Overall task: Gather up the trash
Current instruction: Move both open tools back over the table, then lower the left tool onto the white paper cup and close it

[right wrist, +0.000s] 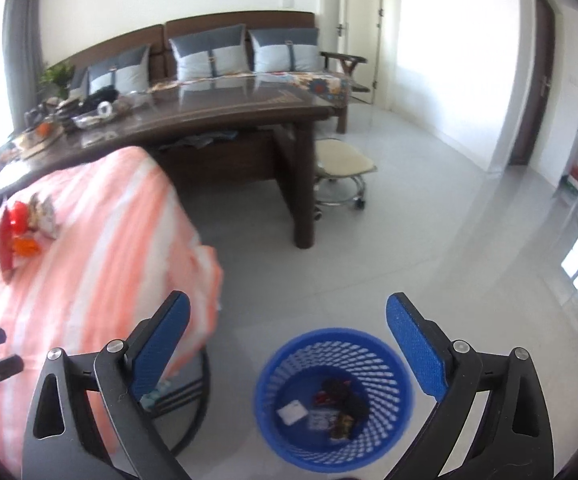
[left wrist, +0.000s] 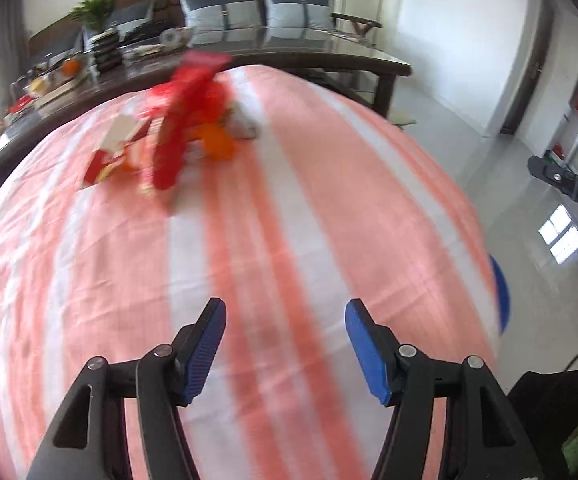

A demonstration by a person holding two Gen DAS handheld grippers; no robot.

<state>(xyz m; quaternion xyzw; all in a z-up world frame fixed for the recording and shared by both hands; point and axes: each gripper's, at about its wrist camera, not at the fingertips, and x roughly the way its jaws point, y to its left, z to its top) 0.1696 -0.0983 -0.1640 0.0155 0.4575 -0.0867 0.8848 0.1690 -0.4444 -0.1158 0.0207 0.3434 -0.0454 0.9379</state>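
A heap of trash lies at the far side of the pink-and-white striped tablecloth (left wrist: 289, 240): a long red wrapper (left wrist: 187, 120), an orange wrapper (left wrist: 217, 142) and a red-and-white carton (left wrist: 115, 148). It also shows in the right wrist view (right wrist: 21, 228). My left gripper (left wrist: 285, 314) is open and empty above the near part of the cloth. My right gripper (right wrist: 289, 312) is open and empty above a blue mesh trash basket (right wrist: 333, 396) on the floor, which holds several wrappers. The basket's rim peeks past the table edge in the left wrist view (left wrist: 501, 296).
A dark wooden coffee table (right wrist: 225, 120) with clutter at its left end stands behind, with a sofa and cushions (right wrist: 209, 56) beyond. A small wheeled stool (right wrist: 341, 168) stands by the coffee table's leg. Grey tiled floor (right wrist: 469, 240) spreads to the right.
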